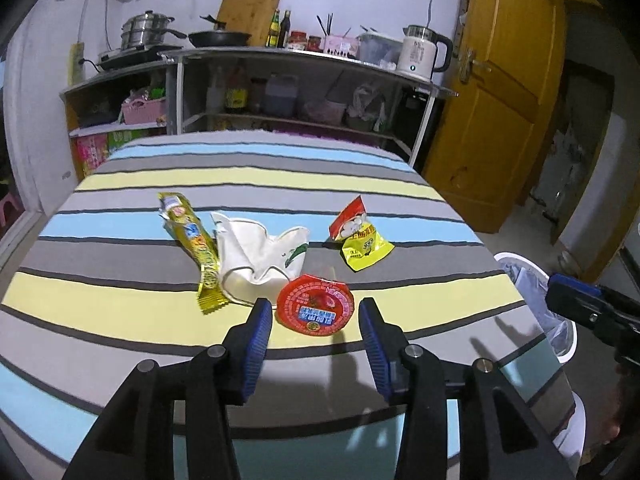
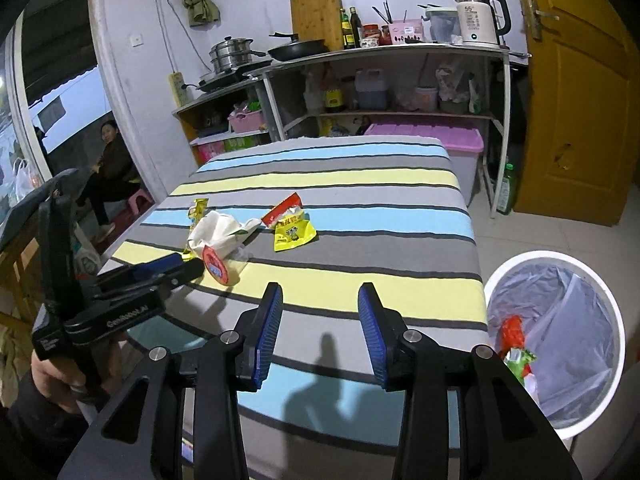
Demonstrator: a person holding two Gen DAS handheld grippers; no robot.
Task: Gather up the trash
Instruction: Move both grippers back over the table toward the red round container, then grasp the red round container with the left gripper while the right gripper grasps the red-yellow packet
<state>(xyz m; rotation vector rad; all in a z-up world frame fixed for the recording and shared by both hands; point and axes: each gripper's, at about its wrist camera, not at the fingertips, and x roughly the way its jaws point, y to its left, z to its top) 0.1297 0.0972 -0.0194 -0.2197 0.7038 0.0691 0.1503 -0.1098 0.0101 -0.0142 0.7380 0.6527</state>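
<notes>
While some wrappers [image 2: 516,344] already lie in the bin [image 2: 612,320], four pieces wait on the counter [image 1: 120,300] — your left claw [image 1: 316,322] gapes around the red lid [image 1: 316,306], your right claw [image 2: 320,322] is apart too, empty.

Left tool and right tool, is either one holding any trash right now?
Neither. The left tool is open, with the red-lidded cup at its fingertips, ungripped. The right tool is open over the table.

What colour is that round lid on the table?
Red, with a blue label: the lid shows best in the left wrist view.

A white electric kettle [image 2: 480,20] stands on the metal shelf [image 2: 384,54] beside a black frying pan [image 2: 298,49] and a steamer pot [image 2: 231,54]. A wooden cutting board [image 2: 316,16] leans against the wall, with a yellow door [image 2: 576,92] at right.
</notes>
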